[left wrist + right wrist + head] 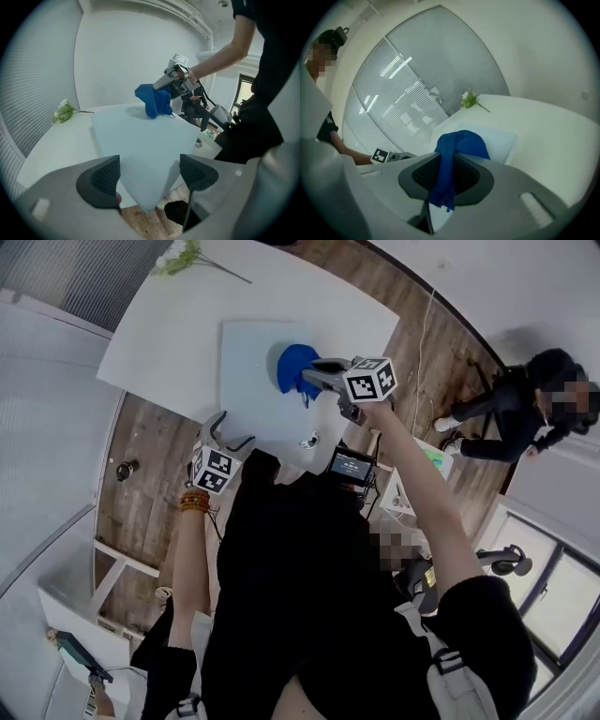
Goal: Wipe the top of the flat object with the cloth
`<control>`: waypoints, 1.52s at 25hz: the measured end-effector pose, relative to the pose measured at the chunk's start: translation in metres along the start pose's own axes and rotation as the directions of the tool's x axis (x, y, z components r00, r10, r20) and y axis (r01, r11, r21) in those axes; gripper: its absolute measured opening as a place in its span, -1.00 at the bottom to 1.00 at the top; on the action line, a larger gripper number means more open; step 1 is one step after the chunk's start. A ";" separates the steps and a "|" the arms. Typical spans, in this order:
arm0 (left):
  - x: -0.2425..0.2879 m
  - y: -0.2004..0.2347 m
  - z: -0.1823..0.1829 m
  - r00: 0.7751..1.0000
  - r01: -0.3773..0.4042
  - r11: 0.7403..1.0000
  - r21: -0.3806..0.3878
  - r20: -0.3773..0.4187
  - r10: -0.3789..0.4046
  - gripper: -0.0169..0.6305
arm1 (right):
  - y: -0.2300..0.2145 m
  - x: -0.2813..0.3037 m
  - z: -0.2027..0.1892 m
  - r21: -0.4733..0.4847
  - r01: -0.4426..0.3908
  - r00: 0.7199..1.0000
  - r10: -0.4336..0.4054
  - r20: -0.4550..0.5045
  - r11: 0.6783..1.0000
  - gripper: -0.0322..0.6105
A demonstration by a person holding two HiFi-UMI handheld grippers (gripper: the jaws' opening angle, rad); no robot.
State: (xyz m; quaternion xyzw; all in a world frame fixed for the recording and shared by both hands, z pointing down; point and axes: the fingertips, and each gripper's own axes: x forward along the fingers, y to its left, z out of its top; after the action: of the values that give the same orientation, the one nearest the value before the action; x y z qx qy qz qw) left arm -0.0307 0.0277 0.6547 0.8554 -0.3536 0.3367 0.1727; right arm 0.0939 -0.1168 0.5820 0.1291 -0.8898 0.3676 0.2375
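Head view, read from the left: the left gripper point(234, 435) sits at centre-left, by the near edge of the flat object point(248, 371), a pale board on the white table point(178, 324). Left gripper view shows its jaws wide apart with nothing clamped. The board's near corner lies in line between them, but contact is not confirmed. Toward frame centre, the cloth point(292, 367), blue and bunched, sits on the board's right-hand part. Just right of it, the right gripper point(314, 381) holds it. Right gripper view shows those jaws closed on a pinched fold, with the bulk of the cloth beyond the fingertips, over the board. Judgement: the wiping step is in hand, and how much of the top is already covered cannot be told. The next move calls for pressing the cloth flat and drawing it across toward frame left, with the left gripper steadying the board should it slide.
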 end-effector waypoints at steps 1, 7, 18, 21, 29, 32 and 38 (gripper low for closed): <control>0.000 0.000 0.000 1.000 0.001 1.000 0.000 0.001 -0.001 0.24 | -0.007 0.000 0.014 -0.022 0.026 1.000 -0.026 0.013 0.999 -0.60; 0.002 0.000 0.000 1.000 -0.003 1.000 -0.005 -0.004 0.003 0.24 | -0.051 0.031 0.062 -0.120 0.152 0.988 -0.154 -0.004 0.981 -0.60; -0.001 -0.003 0.004 1.000 -0.003 1.000 -0.015 0.004 0.003 0.24 | -0.093 0.079 0.066 -0.124 0.277 0.945 -0.294 -0.145 0.953 -0.59; -0.001 -0.003 0.005 1.000 -0.002 1.000 -0.017 0.010 0.002 0.24 | -0.089 0.088 0.053 -0.122 0.258 0.938 -0.279 -0.205 0.958 -0.59; -0.002 -0.001 0.003 1.000 0.000 1.000 -0.026 0.022 0.001 0.24 | -0.082 0.095 0.040 -0.110 0.228 0.931 -0.250 -0.264 0.967 -0.59; -0.002 -0.001 0.003 1.000 0.000 1.000 -0.027 0.022 0.000 0.24 | -0.079 0.095 0.036 -0.101 0.217 0.934 -0.236 -0.266 0.971 -0.60; -0.001 -0.001 0.002 1.000 0.003 1.000 -0.028 0.026 -0.002 0.24 | -0.073 0.096 0.027 -0.093 0.209 0.938 -0.226 -0.263 0.974 -0.60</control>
State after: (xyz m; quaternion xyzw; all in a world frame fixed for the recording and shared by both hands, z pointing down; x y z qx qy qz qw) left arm -0.0303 0.0278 0.6525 0.8577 -0.3593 0.3206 0.1804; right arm 0.0327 -0.1926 0.6581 0.1674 -0.8403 0.3248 0.4005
